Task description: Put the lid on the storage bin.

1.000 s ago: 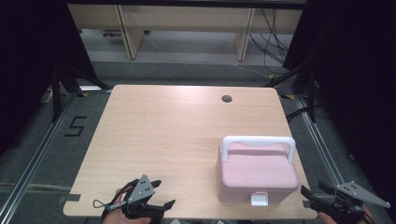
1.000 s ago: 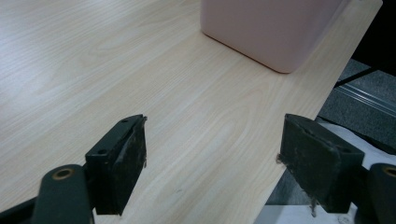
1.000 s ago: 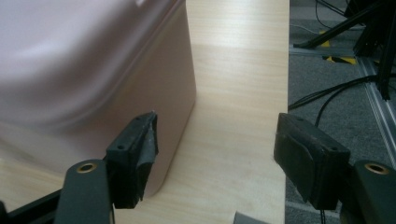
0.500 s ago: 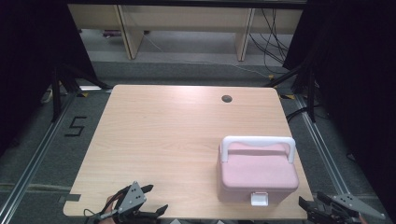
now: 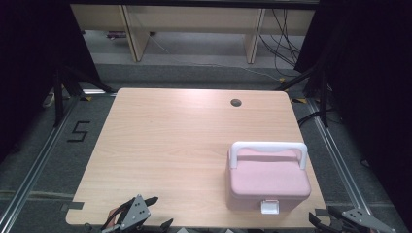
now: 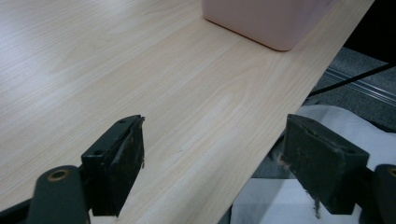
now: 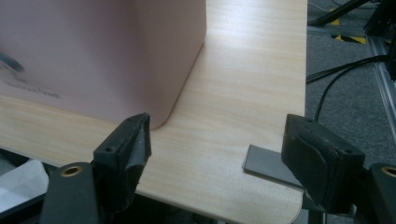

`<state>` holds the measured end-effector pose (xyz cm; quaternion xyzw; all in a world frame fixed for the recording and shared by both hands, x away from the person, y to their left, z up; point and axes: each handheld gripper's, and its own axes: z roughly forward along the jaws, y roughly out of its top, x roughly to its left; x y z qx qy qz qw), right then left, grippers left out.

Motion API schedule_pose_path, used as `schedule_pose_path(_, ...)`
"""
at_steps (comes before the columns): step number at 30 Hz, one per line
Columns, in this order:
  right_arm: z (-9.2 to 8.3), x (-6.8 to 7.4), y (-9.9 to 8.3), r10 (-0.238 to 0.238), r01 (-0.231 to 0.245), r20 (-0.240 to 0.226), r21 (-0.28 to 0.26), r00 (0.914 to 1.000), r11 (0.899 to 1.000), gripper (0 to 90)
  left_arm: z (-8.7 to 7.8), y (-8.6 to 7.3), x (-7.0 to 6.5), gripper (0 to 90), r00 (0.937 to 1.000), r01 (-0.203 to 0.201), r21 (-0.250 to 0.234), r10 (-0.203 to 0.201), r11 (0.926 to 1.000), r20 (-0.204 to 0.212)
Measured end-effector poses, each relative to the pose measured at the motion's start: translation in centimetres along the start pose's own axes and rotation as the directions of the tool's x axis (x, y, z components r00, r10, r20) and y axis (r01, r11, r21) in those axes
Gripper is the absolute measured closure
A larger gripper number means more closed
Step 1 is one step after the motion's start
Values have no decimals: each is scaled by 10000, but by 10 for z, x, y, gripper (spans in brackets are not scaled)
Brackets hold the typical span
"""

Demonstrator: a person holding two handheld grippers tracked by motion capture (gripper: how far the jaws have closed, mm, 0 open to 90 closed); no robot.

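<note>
A pink box (image 5: 267, 182) with a white handle (image 5: 268, 145) and a white latch (image 5: 270, 207) stands shut on the wooden table (image 5: 170, 145), near its front right corner. My left gripper (image 5: 160, 211) hovers at the table's front edge, left of the box, jaws open and empty. In the left gripper view (image 6: 212, 140) the box (image 6: 266, 18) lies far ahead. My right gripper (image 5: 324, 217) sits low at the front right corner. Its jaws (image 7: 217, 140) have just been opening, with nothing between them. The box's rounded corner (image 7: 93, 51) is close ahead of the left jaw.
A round cable hole (image 5: 236, 102) is set near the table's far edge. A grey tape patch (image 7: 266, 163) marks the front right corner. Cables (image 7: 345, 70) run over the floor to the right. White cloth (image 6: 327, 121) shows below the front edge.
My right gripper has sunk lower at the front right corner, toward the bottom of the high view. The left gripper has drifted slightly toward the bottom edge. The box has not moved.
</note>
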<state>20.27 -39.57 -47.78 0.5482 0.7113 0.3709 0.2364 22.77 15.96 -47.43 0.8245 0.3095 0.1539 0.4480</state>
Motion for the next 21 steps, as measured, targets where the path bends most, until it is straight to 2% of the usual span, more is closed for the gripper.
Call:
schedule_pose_path(1,1,0,-1,101,-100,-94,75,9999,9999,244,1,0,0,203,10000,-4,-15,4,10000,-34)
schedule_pose_path(2,2,0,-2,9,-10,28,175,10000,9998,241,2,-1,0,203,10000,-13,-21,13,10000,12)
schedule_pose_path(3,2,2,-3,410,-408,-57,265,9991,9988,240,2,-1,-1,202,10000,-29,37,29,10000,0)
schedule_pose_path(4,3,-1,-4,51,-51,12,188,10000,9998,239,2,-1,0,202,10000,-60,128,60,9999,-19)
schedule_pose_path(6,3,-1,-4,4,-4,8,225,10000,9997,235,2,-1,1,203,9996,-267,237,268,9994,-44)
schedule_pose_path(7,3,-1,-5,-5,5,2,218,10000,9998,232,2,-2,2,202,9996,-258,221,259,9994,-56)
schedule_pose_path(8,3,-1,-4,32,-32,4,240,10000,9997,231,3,-2,0,202,10000,-85,112,86,9999,-44)
schedule_pose_path(10,3,-1,-4,7,-7,-1,217,10000,9998,229,3,-2,0,202,10000,-86,118,86,9999,-14)
schedule_pose_path(14,3,-2,-5,-4,3,34,196,10000,9998,223,3,-2,2,202,9991,-348,282,355,9990,-219)
schedule_pose_path(16,3,-2,-5,10,-11,46,189,10000,9998,218,3,-2,0,201,9999,-142,170,143,9998,-44)
schedule_pose_path(21,4,-2,-5,114,-115,27,258,9999,9996,204,3,-2,0,201,9999,-126,130,126,9998,-37)
